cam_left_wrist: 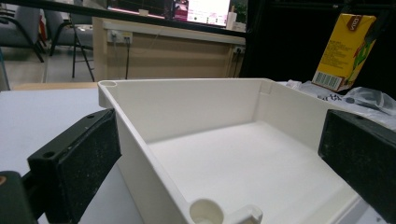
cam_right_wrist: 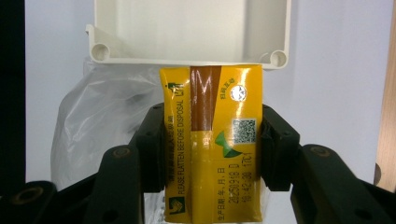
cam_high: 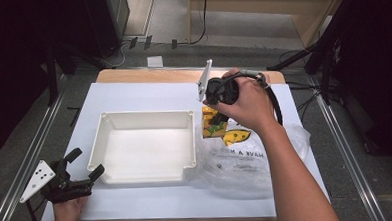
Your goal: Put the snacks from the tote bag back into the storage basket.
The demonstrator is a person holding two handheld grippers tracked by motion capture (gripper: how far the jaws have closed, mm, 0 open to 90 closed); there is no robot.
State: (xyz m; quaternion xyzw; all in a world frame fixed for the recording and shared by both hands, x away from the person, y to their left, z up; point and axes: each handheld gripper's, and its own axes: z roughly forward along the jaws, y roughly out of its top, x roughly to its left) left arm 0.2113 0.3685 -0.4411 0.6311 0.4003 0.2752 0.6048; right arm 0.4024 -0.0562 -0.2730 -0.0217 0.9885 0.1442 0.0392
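High view: white table (cam_high: 153,202) seen from above. Near the left edge, left gripper (cam_high: 81,168) held low in a hand, jaws spread wide and empty, tips just beside the near-left corner of a white tray (cam_high: 140,114). Tray empty, sitting mid-table. To its right, a crumpled clear plastic bag (cam_high: 246,166) lying on the table. Above the bag's far-left part, right gripper (cam_high: 215,120) pointed downward, clamped on a yellow juice carton (cam_high: 209,126), lifted clear of the bag and just beside the tray's far-right corner. Another yellow printed item (cam_high: 236,136) visible at the bag's far edge, just below the carton; too small to identify.

Left gripper view: two black pads (cam_left_wrist: 88,161) standing far apart, nothing between them but the tray's corner and wall (cam_left_wrist: 187,100), not pressed. Carton (cam_left_wrist: 344,50) seen far right, raised above the bag (cam_left_wrist: 369,99).

Right gripper view: black jaws closed firmly on both narrow sides of the carton (cam_right_wrist: 212,140), printed face and a brown stripe toward the camera. Tray rim (cam_right_wrist: 187,58) directly beyond, bag (cam_right_wrist: 102,116) below.

Judged progress: carton picked out of the bag and held; placing into the tray not yet done. Remaining: carry over the rim, lower, release.
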